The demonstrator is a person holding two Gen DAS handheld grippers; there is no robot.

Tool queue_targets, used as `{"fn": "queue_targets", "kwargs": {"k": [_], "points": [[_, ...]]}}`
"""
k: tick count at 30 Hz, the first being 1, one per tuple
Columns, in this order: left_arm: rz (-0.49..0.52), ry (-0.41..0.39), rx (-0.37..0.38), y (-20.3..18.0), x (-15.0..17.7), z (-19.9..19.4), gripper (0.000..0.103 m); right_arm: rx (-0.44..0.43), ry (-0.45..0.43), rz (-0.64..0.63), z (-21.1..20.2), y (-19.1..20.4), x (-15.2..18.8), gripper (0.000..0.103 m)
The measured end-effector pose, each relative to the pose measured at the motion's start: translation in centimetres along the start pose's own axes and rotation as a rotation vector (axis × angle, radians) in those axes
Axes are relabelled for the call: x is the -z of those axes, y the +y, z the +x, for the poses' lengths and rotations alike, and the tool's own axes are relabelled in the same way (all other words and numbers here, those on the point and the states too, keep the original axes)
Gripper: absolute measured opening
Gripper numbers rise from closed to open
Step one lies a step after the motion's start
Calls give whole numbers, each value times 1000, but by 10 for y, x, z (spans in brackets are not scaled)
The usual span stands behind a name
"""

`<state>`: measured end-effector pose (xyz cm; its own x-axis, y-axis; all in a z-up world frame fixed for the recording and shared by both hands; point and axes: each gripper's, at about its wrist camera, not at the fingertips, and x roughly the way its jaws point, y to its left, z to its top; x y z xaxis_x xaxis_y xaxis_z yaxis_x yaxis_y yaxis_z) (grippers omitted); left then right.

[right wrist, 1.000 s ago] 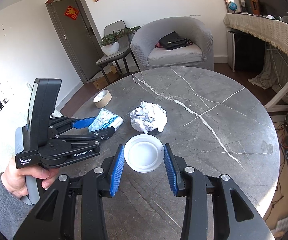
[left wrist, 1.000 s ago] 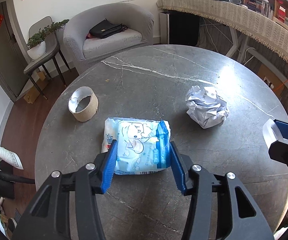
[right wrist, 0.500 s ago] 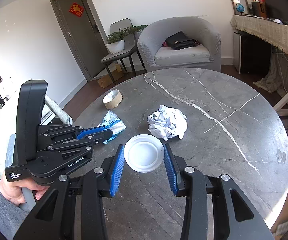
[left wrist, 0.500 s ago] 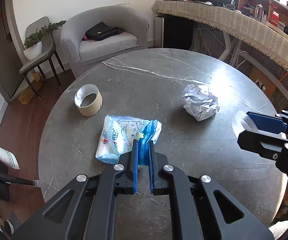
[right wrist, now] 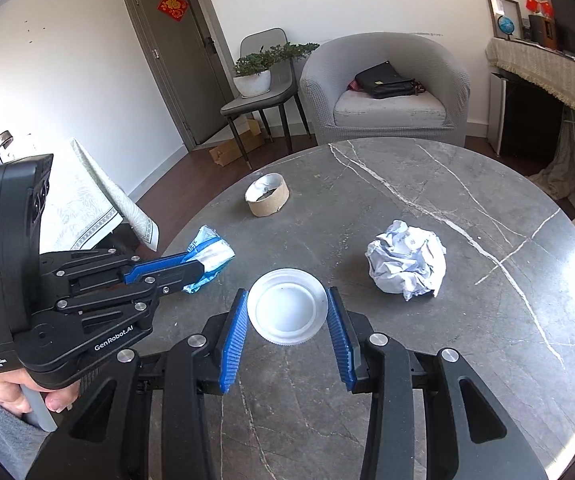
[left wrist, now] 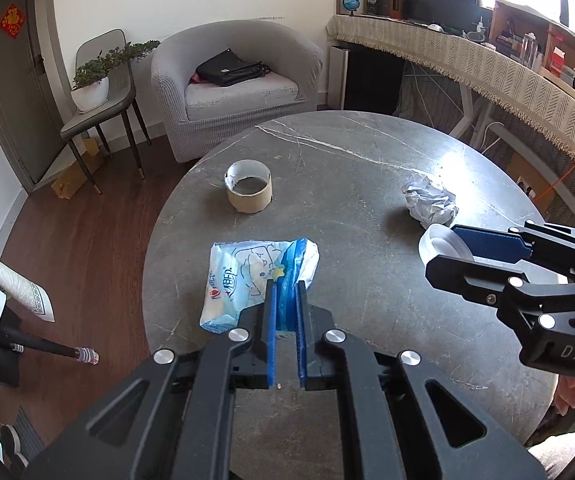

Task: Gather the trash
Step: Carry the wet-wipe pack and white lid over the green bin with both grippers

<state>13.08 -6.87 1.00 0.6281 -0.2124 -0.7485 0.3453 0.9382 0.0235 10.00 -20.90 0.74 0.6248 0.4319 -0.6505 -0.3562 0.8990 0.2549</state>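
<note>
My left gripper (left wrist: 285, 292) is shut on a light blue plastic wrapper (left wrist: 243, 276) and holds it above the left part of the round grey marble table (left wrist: 347, 184). The wrapper also shows in the right wrist view (right wrist: 211, 256), pinched in the left gripper (right wrist: 203, 260). My right gripper (right wrist: 287, 312) is shut on a white plastic lid (right wrist: 286, 311), held above the table; the lid shows in the left wrist view (left wrist: 439, 242) too. A crumpled white paper ball (right wrist: 407, 264) lies on the table, to the right of the lid. An empty cardboard tape roll (left wrist: 248, 191) stands at the far left.
A grey armchair (left wrist: 231, 80) with a black bag stands beyond the table. A chair with a potted plant (left wrist: 91, 88) is to its left. A long cloth-covered desk (left wrist: 487, 64) runs along the right. A patterned cloth (right wrist: 99, 200) hangs at the left.
My left gripper closed on the blue wrapper and lifted it off the table, pulling back. The right gripper kept hold of the lid and drew back slightly.
</note>
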Motion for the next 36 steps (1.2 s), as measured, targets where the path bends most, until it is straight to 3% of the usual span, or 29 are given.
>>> {"fn": "queue_targets", "kwargs": {"k": [12, 25, 36], "points": [[-112, 20, -63, 74, 47, -28, 9, -45, 28, -85, 29, 56, -5, 39], [-219, 77, -101, 140, 108, -26, 9, -113, 41, -159, 62, 119, -15, 39], [-280, 225, -121, 179, 169, -1, 10, -159, 63, -268, 81, 176, -10, 40]]}}
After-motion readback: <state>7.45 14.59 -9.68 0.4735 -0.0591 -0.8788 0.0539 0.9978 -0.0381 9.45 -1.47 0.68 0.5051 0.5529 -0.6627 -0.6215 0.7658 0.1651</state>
